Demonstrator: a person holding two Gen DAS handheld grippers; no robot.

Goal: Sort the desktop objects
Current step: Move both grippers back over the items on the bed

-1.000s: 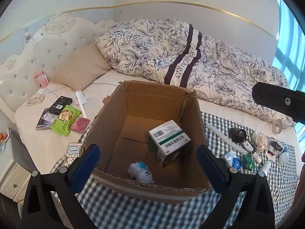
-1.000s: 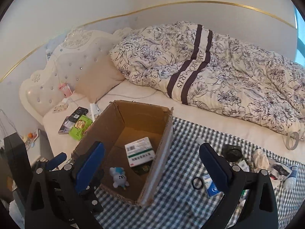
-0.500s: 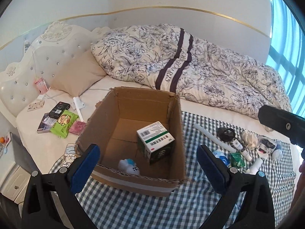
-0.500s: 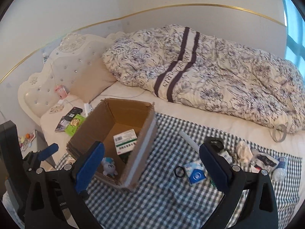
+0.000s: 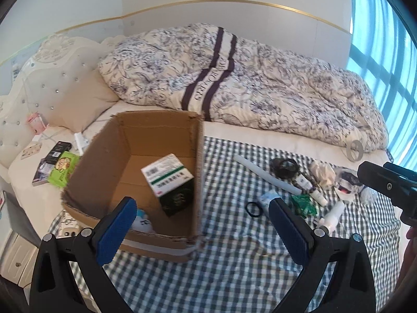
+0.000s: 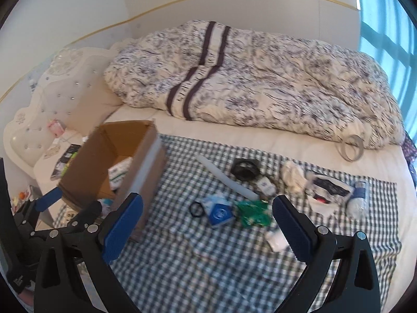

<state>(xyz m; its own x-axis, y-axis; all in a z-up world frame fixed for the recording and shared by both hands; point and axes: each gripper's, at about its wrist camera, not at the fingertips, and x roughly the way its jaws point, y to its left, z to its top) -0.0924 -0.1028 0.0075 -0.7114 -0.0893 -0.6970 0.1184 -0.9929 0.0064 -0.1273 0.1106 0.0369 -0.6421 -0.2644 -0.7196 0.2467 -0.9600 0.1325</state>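
Cardboard box: brown corrugated carton, top open, edges torn and ragged, pale tape band along the near wall; stands on the left part of the checked cloth.
Box contents: a white-and-green medicine carton lies tilted against the right wall; a small white-and-blue toy sits at the near wall, partly behind the left gripper's finger.
Loose items: on the cloth to the right of the box, well apart from it, lie a white tube, a black ring, a blue-and-white packet, a green wrapper, a black round object, a crumpled tissue, a small white bottle and a clear bottle.
Left gripper: jaws spread wide, nothing between them; hangs over the near right corner of the box.
Right gripper: jaws spread wide, empty; hangs above the loose items.
Surface: blue-and-white checked cloth spread on a bed.
Room: floral quilt bunched behind; tufted white headboard and beige pillow at left; window at right.
Beside box: green pouch and other small packs on the sheet left of the box.
Hard to make out: right view blurred; print on packets unreadable; the dark-and-white bundle near the clear bottle cannot be identified.
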